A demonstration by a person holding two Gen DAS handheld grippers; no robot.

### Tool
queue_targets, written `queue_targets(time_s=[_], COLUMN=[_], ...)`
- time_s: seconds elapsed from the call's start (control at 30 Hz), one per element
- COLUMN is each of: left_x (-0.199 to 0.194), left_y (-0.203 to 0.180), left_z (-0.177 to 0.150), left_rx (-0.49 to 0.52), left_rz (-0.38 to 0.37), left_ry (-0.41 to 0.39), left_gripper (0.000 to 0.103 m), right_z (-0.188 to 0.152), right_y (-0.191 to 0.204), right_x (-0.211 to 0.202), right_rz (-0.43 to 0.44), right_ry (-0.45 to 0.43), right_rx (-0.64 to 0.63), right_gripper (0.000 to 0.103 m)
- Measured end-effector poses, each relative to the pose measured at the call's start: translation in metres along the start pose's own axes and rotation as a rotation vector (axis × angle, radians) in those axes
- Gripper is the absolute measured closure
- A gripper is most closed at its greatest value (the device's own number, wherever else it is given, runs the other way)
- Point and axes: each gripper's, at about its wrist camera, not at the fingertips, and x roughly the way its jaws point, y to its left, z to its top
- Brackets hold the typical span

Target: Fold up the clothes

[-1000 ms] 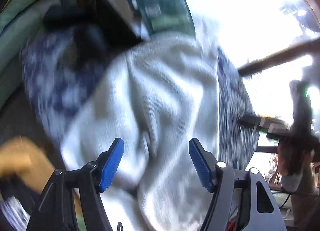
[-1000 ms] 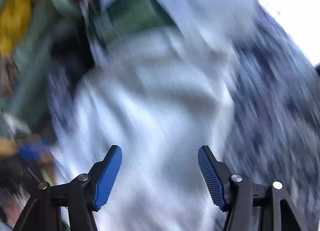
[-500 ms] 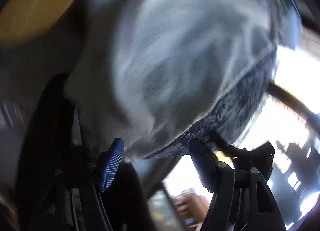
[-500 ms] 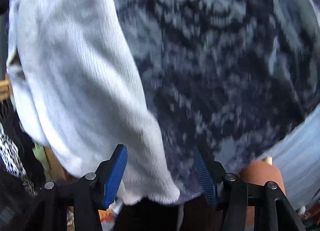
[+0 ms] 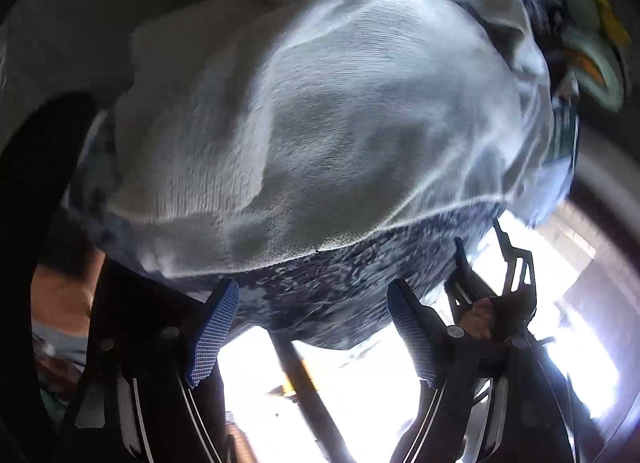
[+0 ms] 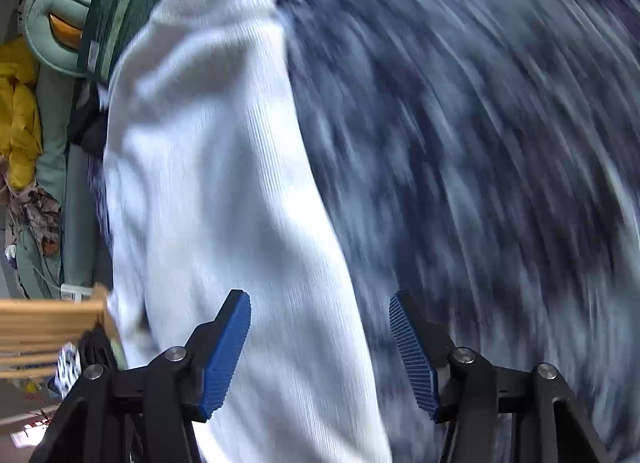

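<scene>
Both my left claw (image 5: 312, 327) and right claw (image 6: 320, 351) are spread wide, pinching nothing. The white ribbed garment (image 6: 224, 191) lies over the blue mottled cover (image 6: 480, 167), reaching its near edge.

Your right view smears the patterned blanket (image 6: 480, 143) into streaks. The white sweater (image 6: 224, 183) runs off the bottom edge. In your left view, the sweater's (image 5: 320, 123) top edge is blurred.
</scene>
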Motion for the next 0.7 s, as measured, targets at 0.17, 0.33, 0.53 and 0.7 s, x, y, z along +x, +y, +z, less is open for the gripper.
queue_targets(time_s=[0.17,0.33,0.53,0.7], left_x=[0.019,0.05,0.086,0.104], left_y=[0.032,0.061,0.079,0.085], left_z=[-0.021,-0.04,-0.074,-0.077], left_rx=[-0.229,-0.412,-0.571,-0.7], left_rz=[-0.11,-0.193,-0.29,-0.449], left_ry=[-0.109,-0.219,-0.305,-0.414], left_gripper=[0.024,0.024,0.024,0.024], right_z=[0.091,0.125,0.131,0.124], right_y=[0.037,0.044,0.056,0.069], right_x=[0.018,0.072,0.085,0.1], right_rz=[0.044,0.019,0.117,0.11], right_ry=[-0.006,0.09,0.154,0.176], right_rx=[-0.12,-0.183,-0.193,-0.223], right_gripper=[0.04,0.039,0.022,0.022])
